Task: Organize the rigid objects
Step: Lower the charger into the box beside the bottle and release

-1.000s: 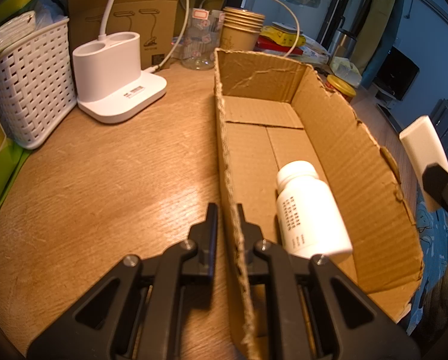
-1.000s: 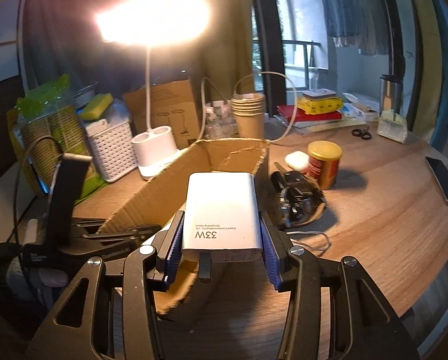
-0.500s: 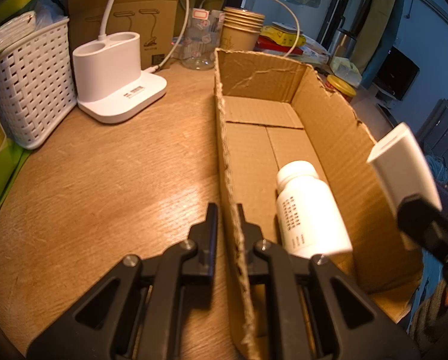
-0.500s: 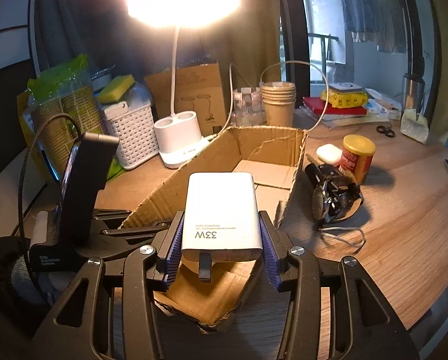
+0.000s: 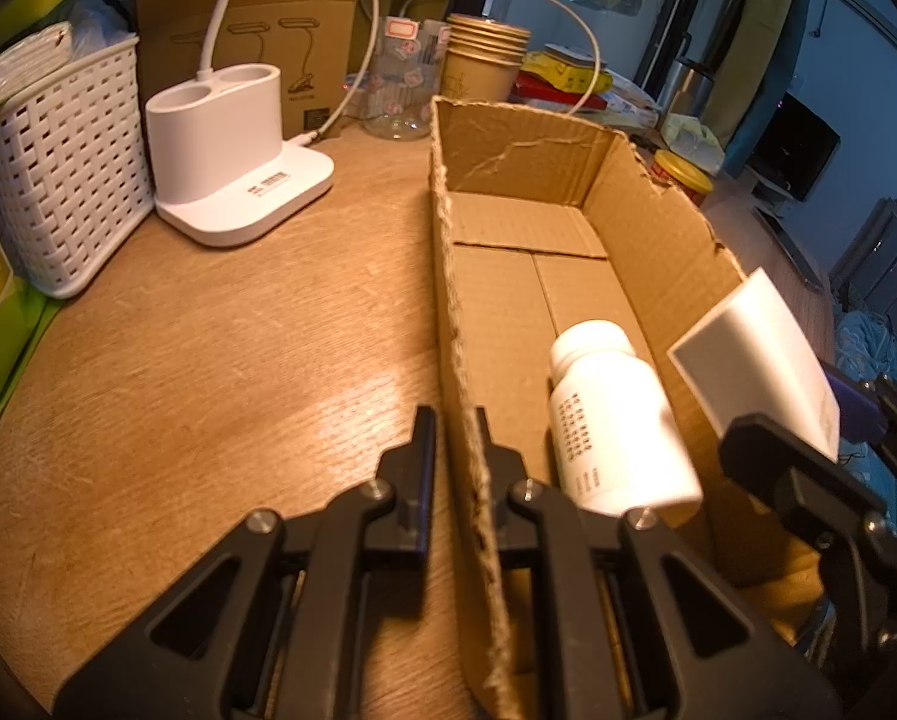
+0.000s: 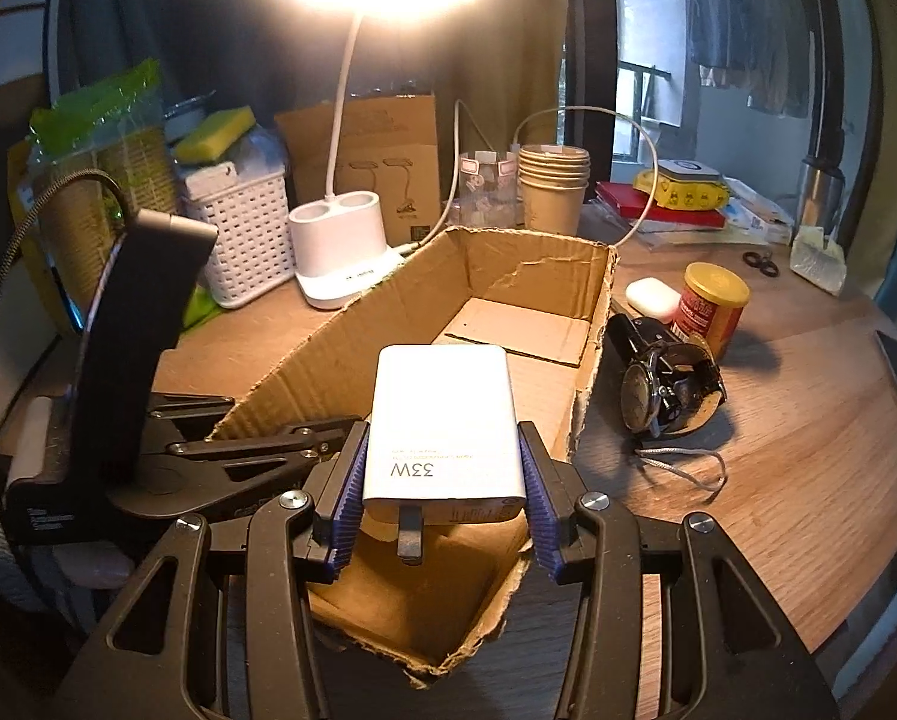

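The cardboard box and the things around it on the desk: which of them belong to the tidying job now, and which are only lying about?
In the job:
- cardboard box, its wall pinched by the left gripper
- white charger, clamped in the right gripper above the box
- white bottle, lying in the box

Lying about for now:
- desk lamp
- white basket
- paper cups
- wristwatch
- red tin

A lived-in room of a home, at a cluttered wooden worktop (image 6: 808,396). A lit desk lamp (image 6: 343,252) stands at the upper centre, with a white basket (image 6: 247,234), stacked paper cups (image 6: 553,192) and books (image 6: 676,210) around it. Clothes hang by the window (image 6: 742,48) at the upper right; a television (image 5: 799,147) sits at the right edge.
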Available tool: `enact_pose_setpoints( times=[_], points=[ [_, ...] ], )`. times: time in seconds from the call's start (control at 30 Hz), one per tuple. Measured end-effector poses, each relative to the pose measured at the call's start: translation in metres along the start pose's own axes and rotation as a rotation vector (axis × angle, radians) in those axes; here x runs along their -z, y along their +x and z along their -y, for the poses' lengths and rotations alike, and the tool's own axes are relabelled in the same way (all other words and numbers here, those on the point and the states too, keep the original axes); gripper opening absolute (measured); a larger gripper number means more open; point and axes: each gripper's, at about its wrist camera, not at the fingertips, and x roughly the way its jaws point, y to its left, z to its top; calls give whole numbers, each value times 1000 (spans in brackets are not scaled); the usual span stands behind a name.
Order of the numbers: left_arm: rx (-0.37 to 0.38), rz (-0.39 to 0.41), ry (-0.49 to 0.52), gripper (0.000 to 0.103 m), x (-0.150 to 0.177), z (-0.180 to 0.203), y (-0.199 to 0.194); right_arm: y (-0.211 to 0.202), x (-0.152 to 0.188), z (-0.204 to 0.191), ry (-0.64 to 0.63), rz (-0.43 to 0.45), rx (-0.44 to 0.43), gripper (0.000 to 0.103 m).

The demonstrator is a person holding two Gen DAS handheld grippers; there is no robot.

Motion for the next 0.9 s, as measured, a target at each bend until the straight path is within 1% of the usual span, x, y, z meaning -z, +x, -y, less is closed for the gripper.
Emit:
enact_pose_setpoints(
  times=[0.33,0.9],
  points=[
    [-1,0,0,11,0,0,0,4,0,-2,-26,-18,30,49],
    [0,-1,2,11,1,1,-1,0,-1,2,7,-8,3,50]
  ],
)
